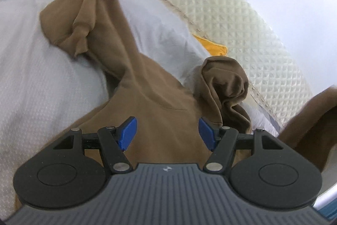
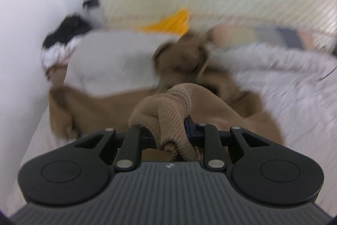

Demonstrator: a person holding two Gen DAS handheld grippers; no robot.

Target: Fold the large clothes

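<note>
Gripping ribbed cuff [image 2: 166, 107]: right tongs [image 2: 168, 132] | left tongs [image 1: 167, 134] gaping over hoodie [image 1: 147, 98]

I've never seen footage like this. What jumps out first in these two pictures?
A big brown hoodie sprawls crumpled across the pale bed cover, filling the middle of the left view. In the right view, the right gripper is clamped on the hoodie's ribbed cuff, while the left gripper hangs open over the fabric. A yellow cloth peeks out by the quilted cream mattress.

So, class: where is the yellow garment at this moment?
In the left wrist view the yellow garment sits right of centre, wedged between the white duvet and the cream quilted mattress, just beyond the brown hoodie's hood.
</note>
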